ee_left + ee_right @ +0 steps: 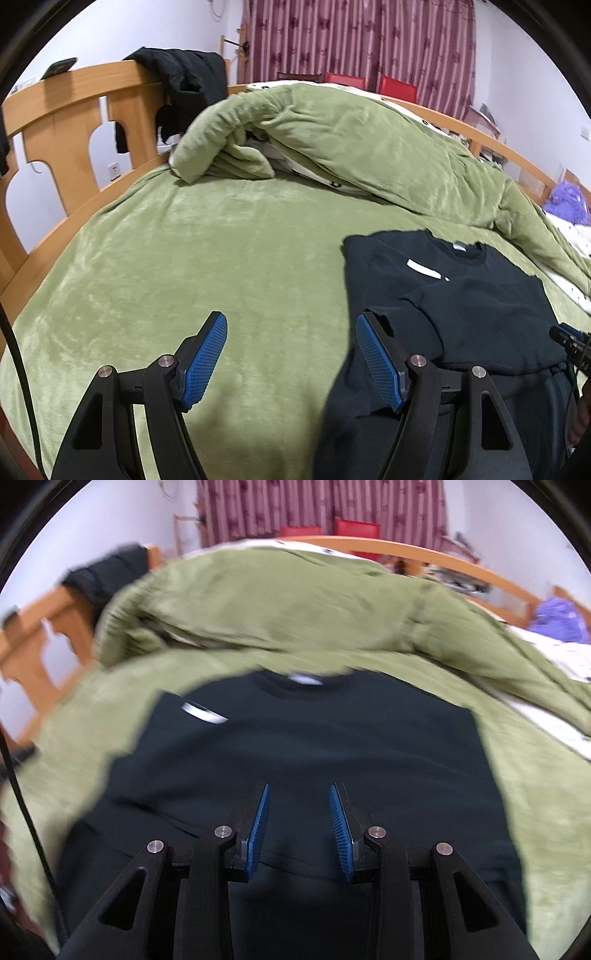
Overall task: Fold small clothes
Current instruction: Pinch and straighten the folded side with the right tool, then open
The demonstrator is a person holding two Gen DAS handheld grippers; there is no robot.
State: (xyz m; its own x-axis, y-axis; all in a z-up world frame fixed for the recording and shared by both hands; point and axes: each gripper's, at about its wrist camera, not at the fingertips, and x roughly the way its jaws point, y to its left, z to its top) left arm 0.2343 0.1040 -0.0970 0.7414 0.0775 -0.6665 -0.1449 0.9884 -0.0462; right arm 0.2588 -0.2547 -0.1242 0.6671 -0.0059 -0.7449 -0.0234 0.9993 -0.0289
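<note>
Lying flat on the green plush blanket (207, 236), the black T-shirt (480, 295) has its collar at the far end and its hem toward the near edge of the bed, so its long axis runs near to far, roughly in line with the fingers of both tools. In the left wrist view the left gripper (291, 354) hovers with its jaws spread wide and nothing between them: its left blue pad is over bare blanket, while its right pad overlaps the shirt's left edge, near what looks like a sleeve already turned in over the body. The shirt therefore lies to the right of the left gripper's centre line. In the right wrist view the right gripper (300, 827) sits squarely over the lower middle of the shirt, jaws parted a moderate way and empty; whether the pads touch the cloth cannot be told, and that view is smeared by motion. The right gripper seems the nearer to the garment's midline, the left the nearer to its left border. Judging from this, the next fold probably depends on each tool taking its own side of the hem and carrying it far, toward the collar. A bunched green duvet (369, 147) lies just beyond the collar, and a wooden headboard (74, 122) stands at far left.
</note>
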